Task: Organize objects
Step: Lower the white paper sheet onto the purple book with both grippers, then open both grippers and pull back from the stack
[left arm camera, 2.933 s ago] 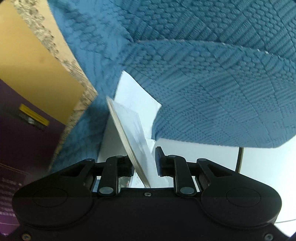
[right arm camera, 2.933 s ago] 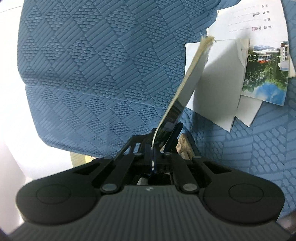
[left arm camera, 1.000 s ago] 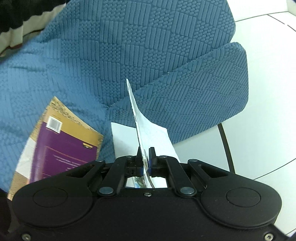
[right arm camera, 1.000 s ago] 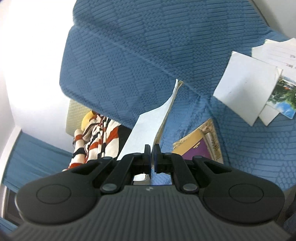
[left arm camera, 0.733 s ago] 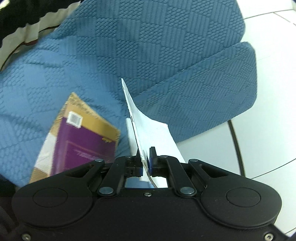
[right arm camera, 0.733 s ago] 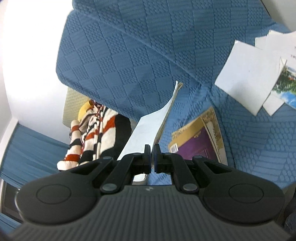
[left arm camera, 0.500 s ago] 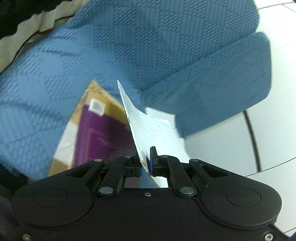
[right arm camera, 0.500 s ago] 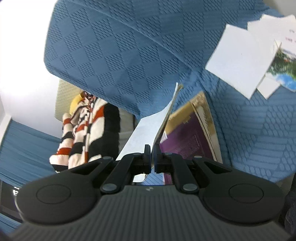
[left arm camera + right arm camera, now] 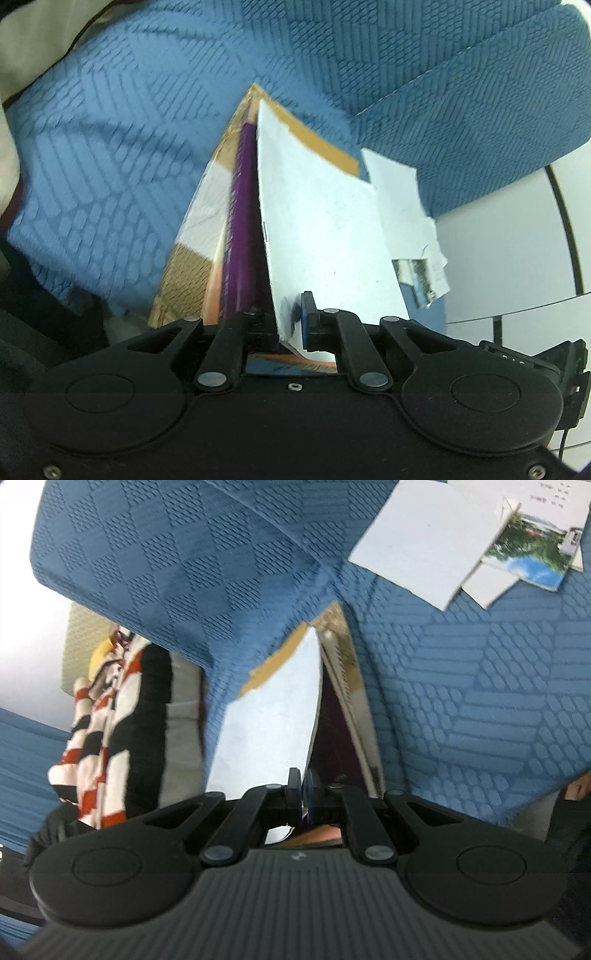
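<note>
Blue quilted sofa cushion [image 9: 461,701] fills the frame; a red, black and white striped fabric [image 9: 110,716] hangs at nine o'clock, white floor [image 9: 517,236] at three o'clock beyond the seat

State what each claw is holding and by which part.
Both hold one white booklet by its near bottom edge: the left claw at one corner, the right claw at the other, above the purple book.

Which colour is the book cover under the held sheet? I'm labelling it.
Purple with a tan border, clearest in the left wrist view.
</note>
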### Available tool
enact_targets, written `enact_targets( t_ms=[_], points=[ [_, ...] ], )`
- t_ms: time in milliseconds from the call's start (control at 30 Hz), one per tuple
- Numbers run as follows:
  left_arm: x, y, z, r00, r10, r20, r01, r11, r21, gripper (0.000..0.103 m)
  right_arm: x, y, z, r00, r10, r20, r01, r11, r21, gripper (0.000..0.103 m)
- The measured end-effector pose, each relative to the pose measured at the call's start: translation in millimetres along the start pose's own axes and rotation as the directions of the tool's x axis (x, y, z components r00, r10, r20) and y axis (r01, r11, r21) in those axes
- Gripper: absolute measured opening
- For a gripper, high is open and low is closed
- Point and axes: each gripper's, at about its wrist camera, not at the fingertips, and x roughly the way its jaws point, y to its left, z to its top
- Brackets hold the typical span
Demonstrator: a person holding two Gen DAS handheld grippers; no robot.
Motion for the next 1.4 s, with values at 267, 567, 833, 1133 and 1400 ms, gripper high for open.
enact_targets(
  t_ms=[267,567,833,1133,1400],
  points=[
    [-2.0,-5.3,-2.2,0.999,0.043,-0.018,-0.042,0.999,0.005,0.014,5.5,-7.9,-3.9,0.998,-0.054,-0.011,0.054,0.999,-0.003,0.007],
    [-19.6,-28.0,-2.1,0.99,0.142,0.0,-0.141,0.986,0.085,0.06,1.5,-7.2,-4.3,0.983,-0.181,-0.04,0.18,0.983,-0.021,0.035],
    [-49.0,-54.5,-3.9,0.987,0.147,0.064,-0.155,0.976,0.153,0.065,-37.0,20.6,0.3,0.978,-0.199,0.06,0.206,0.97,-0.132,0.043],
    [-92.0,-123.4,-12.6,0.982,0.064,0.18,-0.117,0.947,0.301,0.07,-108.7,61.2,-1.3,0.949,-0.193,0.247,0.255,0.935,-0.246,0.043],
    [-115.4,-179.4,-35.6,0.975,0.006,0.22,-0.1,0.903,0.417,0.07,-155.7,80.6,-17.9,0.916,-0.184,0.355,0.299,0.904,-0.304,0.043]
  ],
)
